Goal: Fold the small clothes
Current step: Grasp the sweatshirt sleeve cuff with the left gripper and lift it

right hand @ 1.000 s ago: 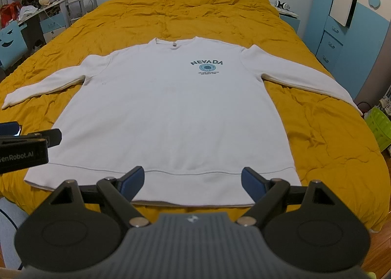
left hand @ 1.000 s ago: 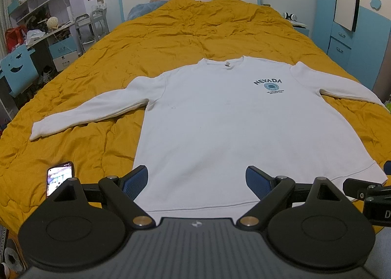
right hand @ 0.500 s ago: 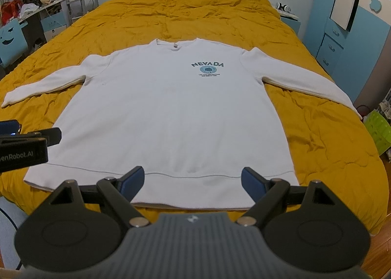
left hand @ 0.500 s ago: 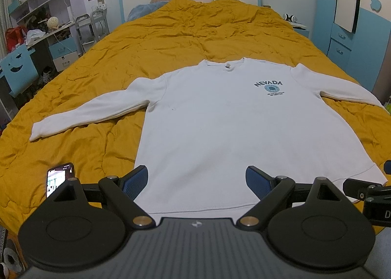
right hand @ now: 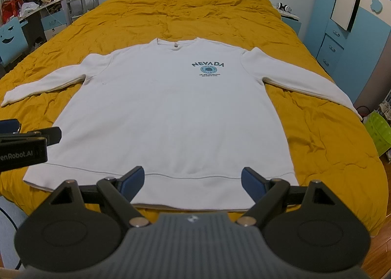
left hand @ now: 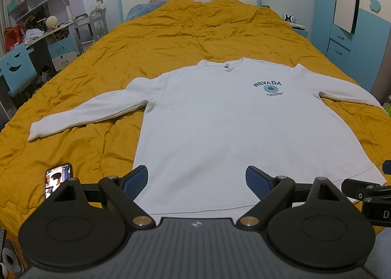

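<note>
A white long-sleeved sweatshirt [left hand: 234,127] with a blue "NEVADA" print lies flat, front up, on the yellow bedspread [left hand: 195,27], sleeves spread to both sides. It also shows in the right wrist view [right hand: 171,113]. My left gripper [left hand: 196,179] is open and empty, above the hem near its left corner. My right gripper [right hand: 193,180] is open and empty, above the hem near its right corner. The right gripper shows at the right edge of the left wrist view [left hand: 366,191]. The left gripper shows at the left edge of the right wrist view [right hand: 27,142].
A phone [left hand: 58,177] with a lit screen lies on the bedspread left of the hem. Shelves and a desk [left hand: 36,25] stand to the left, blue cabinets [left hand: 342,42] to the right. A green basket [right hand: 378,132] sits on the floor at right.
Both grippers have shifted very slightly; the sweatshirt sits a little lower in both views. Both stay open and empty.
</note>
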`<act>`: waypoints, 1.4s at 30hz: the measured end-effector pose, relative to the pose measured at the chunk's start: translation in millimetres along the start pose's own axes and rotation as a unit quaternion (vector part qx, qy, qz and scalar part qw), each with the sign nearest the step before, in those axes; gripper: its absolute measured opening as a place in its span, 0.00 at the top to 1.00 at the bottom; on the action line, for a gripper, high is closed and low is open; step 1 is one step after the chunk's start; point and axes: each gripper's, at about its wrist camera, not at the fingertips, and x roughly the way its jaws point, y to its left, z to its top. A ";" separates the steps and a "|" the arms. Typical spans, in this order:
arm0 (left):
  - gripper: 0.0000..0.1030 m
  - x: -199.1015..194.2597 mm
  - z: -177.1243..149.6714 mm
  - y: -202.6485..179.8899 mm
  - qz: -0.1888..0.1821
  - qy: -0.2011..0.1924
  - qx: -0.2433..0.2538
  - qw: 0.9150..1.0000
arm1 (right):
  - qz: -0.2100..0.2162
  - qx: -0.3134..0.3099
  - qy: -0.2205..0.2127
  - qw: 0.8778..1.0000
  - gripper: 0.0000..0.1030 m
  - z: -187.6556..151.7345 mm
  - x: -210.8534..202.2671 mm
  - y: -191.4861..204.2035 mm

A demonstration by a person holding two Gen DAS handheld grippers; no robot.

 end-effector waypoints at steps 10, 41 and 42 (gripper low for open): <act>0.00 8.6 1.2 4.9 -0.009 0.005 -0.005 1.000 | -0.001 -0.001 0.005 1.000 0.20 1.3 2.9 0.9; 0.14 149.4 33.9 427.5 0.051 -0.039 -0.430 0.901 | 0.109 0.032 -0.128 0.985 0.21 103.6 124.6 -53.4; 0.14 155.7 26.9 441.3 0.067 -0.037 -0.443 0.893 | 0.107 0.033 -0.120 0.986 0.21 106.5 133.4 -52.1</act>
